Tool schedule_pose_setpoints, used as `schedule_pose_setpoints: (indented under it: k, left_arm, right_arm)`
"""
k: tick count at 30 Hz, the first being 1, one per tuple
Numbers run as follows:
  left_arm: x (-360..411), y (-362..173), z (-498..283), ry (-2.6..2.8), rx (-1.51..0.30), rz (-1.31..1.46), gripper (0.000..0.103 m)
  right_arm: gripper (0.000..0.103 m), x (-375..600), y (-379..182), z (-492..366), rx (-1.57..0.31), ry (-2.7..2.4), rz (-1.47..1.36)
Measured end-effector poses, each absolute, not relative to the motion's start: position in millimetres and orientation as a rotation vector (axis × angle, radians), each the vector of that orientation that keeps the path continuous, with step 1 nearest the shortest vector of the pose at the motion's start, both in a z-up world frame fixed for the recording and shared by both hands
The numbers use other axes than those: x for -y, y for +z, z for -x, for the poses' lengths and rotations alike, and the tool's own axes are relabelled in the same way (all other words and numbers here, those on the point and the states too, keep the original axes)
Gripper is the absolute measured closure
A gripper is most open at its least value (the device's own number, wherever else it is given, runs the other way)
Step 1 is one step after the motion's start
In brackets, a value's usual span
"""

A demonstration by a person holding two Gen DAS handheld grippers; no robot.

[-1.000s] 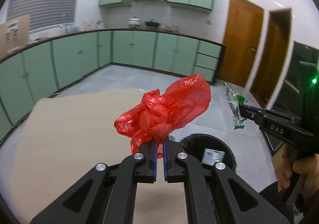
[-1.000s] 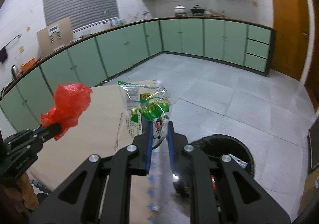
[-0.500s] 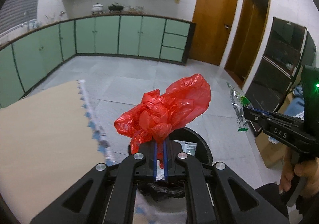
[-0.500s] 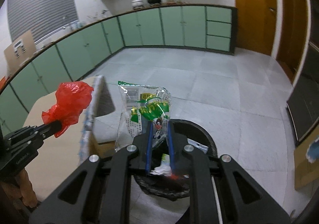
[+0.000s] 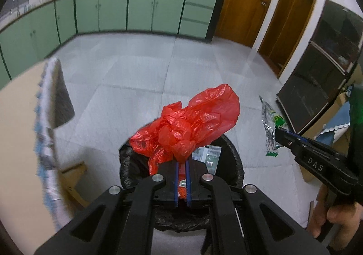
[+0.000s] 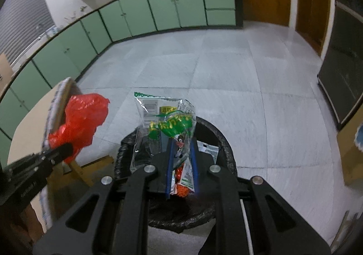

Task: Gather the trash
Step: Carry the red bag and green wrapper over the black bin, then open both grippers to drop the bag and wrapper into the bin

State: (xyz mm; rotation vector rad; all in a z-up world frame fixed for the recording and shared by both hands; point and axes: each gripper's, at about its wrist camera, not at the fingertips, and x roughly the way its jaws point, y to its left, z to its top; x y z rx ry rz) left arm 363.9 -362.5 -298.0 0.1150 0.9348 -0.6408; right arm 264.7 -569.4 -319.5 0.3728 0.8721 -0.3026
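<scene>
My left gripper (image 5: 181, 164) is shut on a crumpled red plastic bag (image 5: 192, 125) and holds it right above a round bin with a black liner (image 5: 233, 159). The red bag also shows in the right wrist view (image 6: 81, 121). My right gripper (image 6: 181, 153) is shut on a clear snack wrapper with green print (image 6: 168, 118) and holds it above the same bin (image 6: 222, 141). The wrapper also shows in the left wrist view (image 5: 268, 128). Paper and wrappers lie inside the bin.
A wooden table (image 5: 18, 141) with a patterned edge strip stands left of the bin. Green cabinets (image 5: 140, 7) line the far wall, brown doors (image 5: 247, 3) are behind, and a dark glass cabinet (image 5: 322, 69) stands at right. Grey tile floor (image 5: 158, 69) surrounds the bin.
Both grippers swung right off the table and tilted down over the bin, each still holding its trash. The bin now sits directly under both.
</scene>
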Motion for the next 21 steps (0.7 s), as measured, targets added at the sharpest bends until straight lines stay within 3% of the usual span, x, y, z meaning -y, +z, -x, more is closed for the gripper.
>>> schedule_pose_setpoints:
  k: [8,13,21]
  left_arm:
    - [388.0,-343.0,-383.3,-0.6,-1.012,-0.147,0.098]
    - [398.6,-368.1,-396.3,-0.572,-1.093,-0.163,0.095]
    - [403.2,-390.3,-408.2,-0.534,-1.149,-0.165,0.078]
  right_arm:
    - [0.086,580.4,-358.1,-285.5,-0.931,-0.319,-0.392]
    - [0.072,584.0,-376.3,-304.5,-1.0,-0.326,-0.395]
    - [0.068,585.3,-379.0,-300.2,-1.007,-0.333,-0.406]
